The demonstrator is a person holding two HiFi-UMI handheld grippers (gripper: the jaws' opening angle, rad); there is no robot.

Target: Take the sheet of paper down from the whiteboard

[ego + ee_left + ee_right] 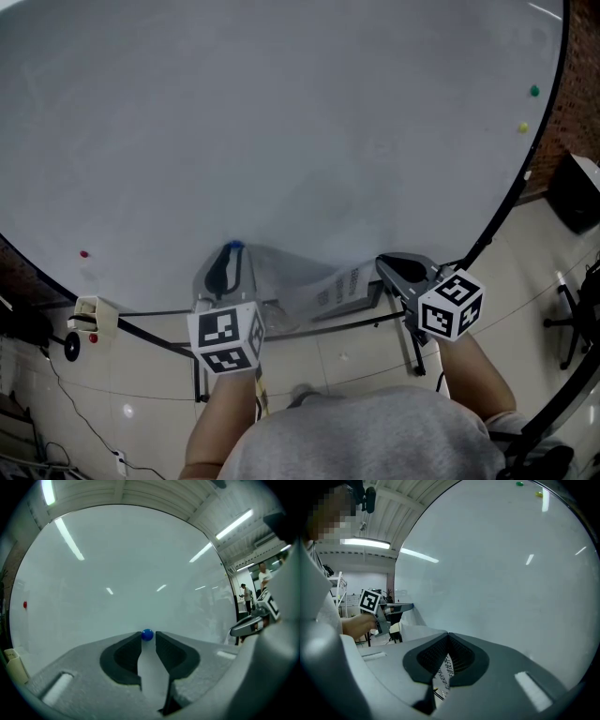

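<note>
My right gripper [448, 635] pinches the paper [323, 286]; my left gripper [232, 255] brackets a blue magnet [147, 634], seemingly loosely. If the magnet isn't seated on the board [281, 122], it could drop.

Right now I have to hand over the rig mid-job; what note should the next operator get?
Left tool: jaws apart around the blue magnet on the whiteboard, not clearly gripping it.
Right tool: shut on the sheet.
The sheet sags off the board between both tools, one end at the magnet.
Done: sheet grasped.
To do: lift the magnet off, then probably draw the sheet clear.
</note>
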